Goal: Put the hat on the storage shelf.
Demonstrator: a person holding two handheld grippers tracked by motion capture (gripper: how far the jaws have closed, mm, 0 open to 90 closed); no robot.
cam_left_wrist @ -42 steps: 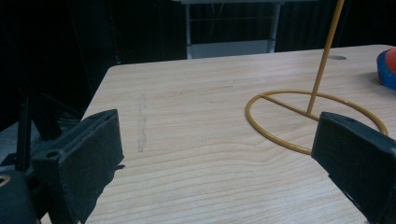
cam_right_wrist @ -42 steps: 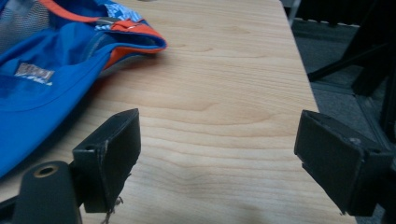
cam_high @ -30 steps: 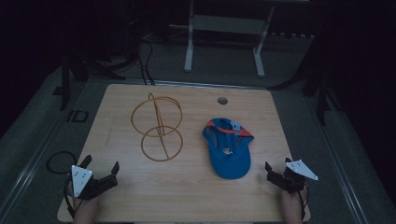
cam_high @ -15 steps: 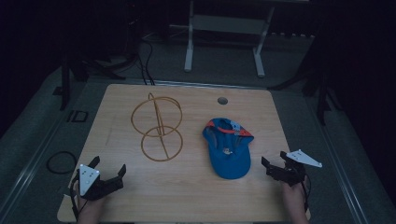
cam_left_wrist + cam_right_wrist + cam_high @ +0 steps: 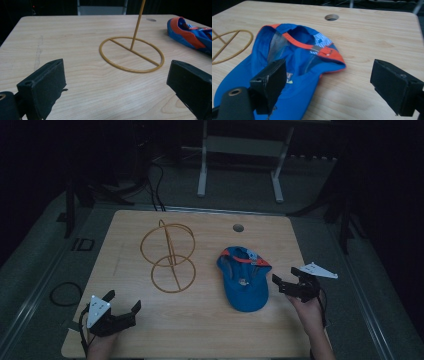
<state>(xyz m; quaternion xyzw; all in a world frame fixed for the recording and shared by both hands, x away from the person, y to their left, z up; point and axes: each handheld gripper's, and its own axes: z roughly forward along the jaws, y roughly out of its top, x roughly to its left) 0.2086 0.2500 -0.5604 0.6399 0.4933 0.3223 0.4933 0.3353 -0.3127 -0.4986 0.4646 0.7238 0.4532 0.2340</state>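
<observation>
A blue cap with orange trim [image 5: 243,279] [image 5: 294,65] [image 5: 192,35] lies on the wooden table [image 5: 210,330], right of centre. A yellow wire stand [image 5: 169,255] with a ring base [image 5: 131,54] and an upright hoop stands left of it. My right gripper [image 5: 288,282] [image 5: 329,85] is open just right of the cap, its left jaw over the cap's brim. Near the table's front left corner my left gripper [image 5: 123,305] [image 5: 117,87] is open with nothing between its jaws, facing the ring base.
A round cable hole [image 5: 238,227] [image 5: 331,17] sits near the table's far edge. Beyond the table stand a white frame [image 5: 240,150] and dark floor with cables [image 5: 62,292]. Bare wood lies between the stand and the front edge.
The right gripper has moved forward and left, up to the cap's edge. The left gripper has shifted right along the front edge.
</observation>
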